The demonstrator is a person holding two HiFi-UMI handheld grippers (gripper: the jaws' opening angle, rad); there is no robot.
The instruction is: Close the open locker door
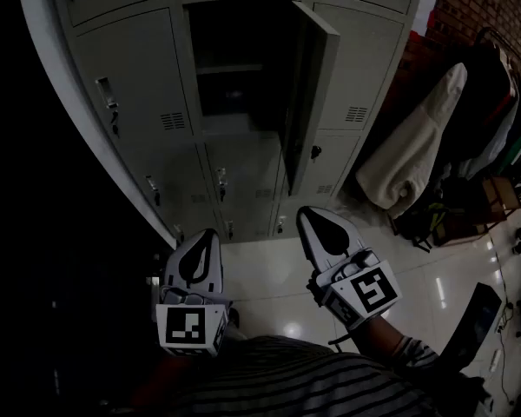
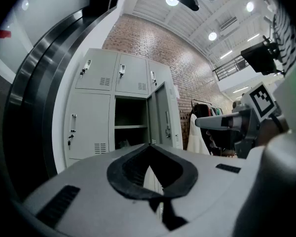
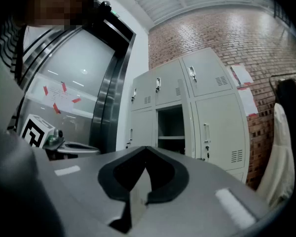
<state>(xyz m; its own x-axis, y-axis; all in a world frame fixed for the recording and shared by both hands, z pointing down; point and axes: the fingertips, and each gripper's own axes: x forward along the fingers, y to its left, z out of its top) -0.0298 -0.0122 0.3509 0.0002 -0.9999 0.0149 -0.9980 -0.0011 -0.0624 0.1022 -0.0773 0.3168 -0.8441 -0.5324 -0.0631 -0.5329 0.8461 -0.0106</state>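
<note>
A bank of grey lockers stands ahead. One middle locker is open, its dark compartment showing a shelf. Its door swings out towards me on the right side. Both grippers hover low over the floor, well short of the lockers. My left gripper is shut and holds nothing. My right gripper is shut too, empty, and points below the door's lower edge. In the left gripper view the door lies beyond the shut left gripper. The right gripper faces the compartment.
A clothes rack with a white garment and dark clothes stands right of the lockers, by a brick wall. Boxes and cables lie on the glossy tiled floor at the right. A dark curved frame borders the lockers' left.
</note>
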